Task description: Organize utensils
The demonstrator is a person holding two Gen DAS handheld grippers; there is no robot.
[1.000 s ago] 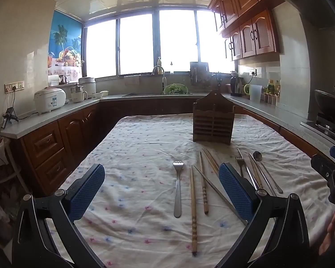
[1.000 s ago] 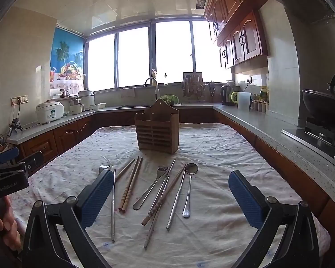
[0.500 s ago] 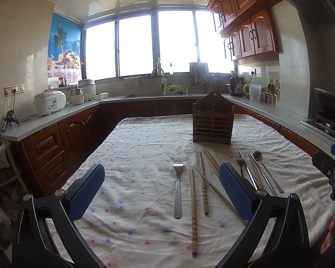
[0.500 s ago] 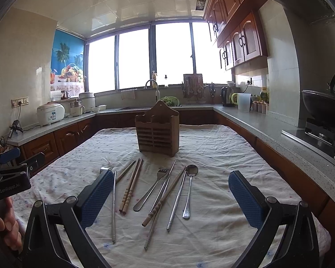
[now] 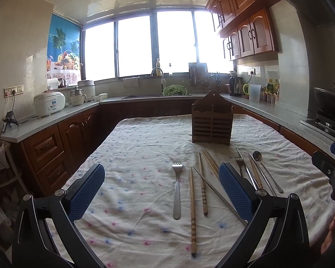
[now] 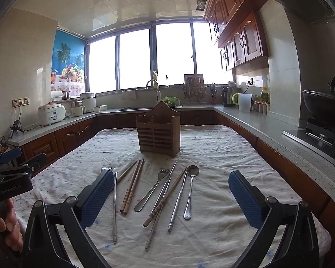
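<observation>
A brown slatted wooden utensil holder [image 5: 211,124] stands upright at the table's far middle; it also shows in the right wrist view [image 6: 159,135]. Before it lie a steel fork [image 5: 176,189], wooden chopsticks [image 5: 192,210], steel chopsticks [image 6: 114,205], a second fork [image 6: 153,192] and a steel spoon [image 6: 191,189]. My left gripper [image 5: 162,189] is open and empty, held above the near table left of the utensils. My right gripper [image 6: 170,197] is open and empty, with the utensils lying between its blue pads [image 6: 245,198].
The table wears a white cloth with small flowers [image 5: 134,151]. Wooden cabinets and grey counters [image 5: 62,116] ring the table, with a rice cooker [image 5: 49,103] on the left, a sink [image 5: 158,93] at the back and a wok on a stove [image 6: 323,109] on the right.
Both grippers stay open and almost still. The views have shifted only slightly.
</observation>
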